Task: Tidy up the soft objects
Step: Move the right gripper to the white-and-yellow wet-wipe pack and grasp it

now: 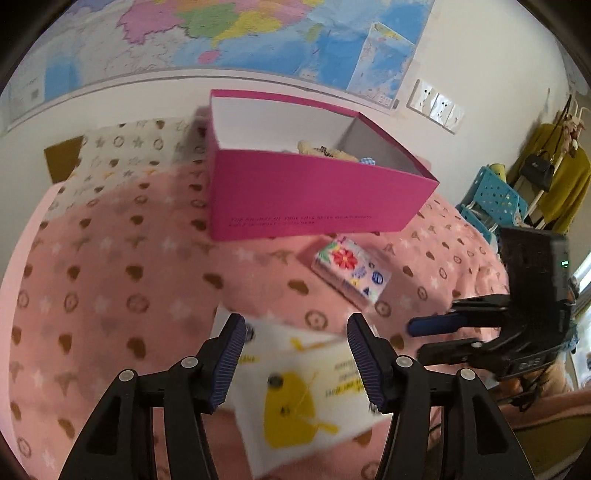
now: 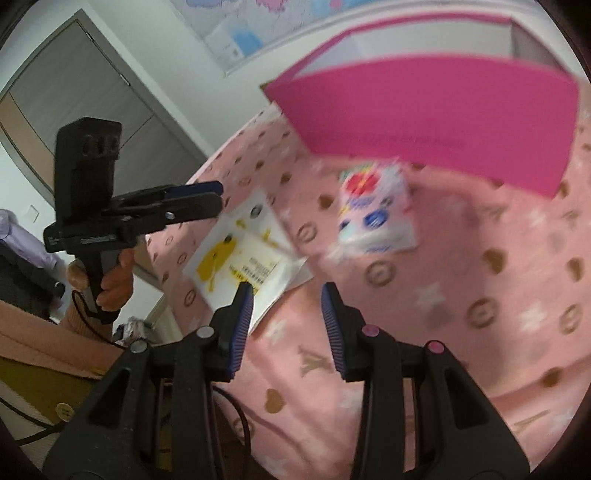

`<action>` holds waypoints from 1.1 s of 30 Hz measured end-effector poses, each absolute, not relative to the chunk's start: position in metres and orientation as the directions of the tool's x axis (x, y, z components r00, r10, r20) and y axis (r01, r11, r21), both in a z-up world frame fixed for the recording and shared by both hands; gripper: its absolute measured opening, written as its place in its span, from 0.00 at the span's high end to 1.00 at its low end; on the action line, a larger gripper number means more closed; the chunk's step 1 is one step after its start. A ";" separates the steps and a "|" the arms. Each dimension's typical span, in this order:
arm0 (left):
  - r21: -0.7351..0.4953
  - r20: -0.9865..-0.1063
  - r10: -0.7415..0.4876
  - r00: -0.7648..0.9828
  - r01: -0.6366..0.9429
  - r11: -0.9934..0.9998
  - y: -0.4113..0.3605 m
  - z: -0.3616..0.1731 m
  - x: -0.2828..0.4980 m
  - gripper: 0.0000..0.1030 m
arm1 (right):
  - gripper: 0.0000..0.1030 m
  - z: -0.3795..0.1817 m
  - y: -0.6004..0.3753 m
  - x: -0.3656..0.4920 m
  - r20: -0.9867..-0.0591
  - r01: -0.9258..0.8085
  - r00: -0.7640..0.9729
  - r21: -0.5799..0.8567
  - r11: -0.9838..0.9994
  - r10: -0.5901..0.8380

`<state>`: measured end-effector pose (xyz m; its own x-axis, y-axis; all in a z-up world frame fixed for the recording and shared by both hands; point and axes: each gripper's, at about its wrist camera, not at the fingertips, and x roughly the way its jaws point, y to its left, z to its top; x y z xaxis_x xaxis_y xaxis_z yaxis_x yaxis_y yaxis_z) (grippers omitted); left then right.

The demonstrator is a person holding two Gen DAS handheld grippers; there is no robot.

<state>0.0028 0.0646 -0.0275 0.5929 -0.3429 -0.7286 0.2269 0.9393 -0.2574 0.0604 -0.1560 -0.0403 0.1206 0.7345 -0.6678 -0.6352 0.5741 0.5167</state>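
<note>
A pink box [image 1: 317, 192] stands open on the pink bed cover; soft toys [image 1: 325, 151] show inside it. A flowered tissue pack [image 1: 351, 273] lies in front of the box, also in the right wrist view [image 2: 376, 210]. A white packet with a yellow print [image 1: 299, 398] lies near the bed's edge, under my open left gripper [image 1: 295, 354]. It also shows in the right wrist view [image 2: 243, 254]. My right gripper [image 2: 286, 317] is open and empty, hovering over the cover just right of the packet. It shows from the side in the left wrist view [image 1: 432, 336]. The pink box [image 2: 436, 122] is blurred.
The bed cover [image 1: 110, 295] fills most of the view, with a pillow [image 1: 129, 155] at the back left. A map [image 1: 258, 33] hangs on the wall. A blue rack [image 1: 495, 199] and hanging clothes [image 1: 561, 177] stand at the right. A door [image 2: 92, 96] is at the left.
</note>
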 end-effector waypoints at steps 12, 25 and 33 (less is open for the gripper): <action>-0.322 -0.745 -0.336 0.577 0.130 0.938 0.090 -0.055 -0.028 0.40 | 0.61 -0.051 -0.140 0.061 -0.669 -0.619 0.092 0.542 0.568 0.738; -0.364 -0.759 -0.392 0.520 0.160 0.918 0.081 -0.070 -0.035 0.40 | 0.61 -0.053 -0.135 0.052 -0.662 -0.620 0.088 0.549 0.560 0.745; -0.365 -0.763 -0.416 0.495 0.202 0.909 0.066 -0.069 -0.038 0.43 | 0.63 -0.054 -0.133 0.049 -0.689 -0.625 0.115 0.509 0.591 0.715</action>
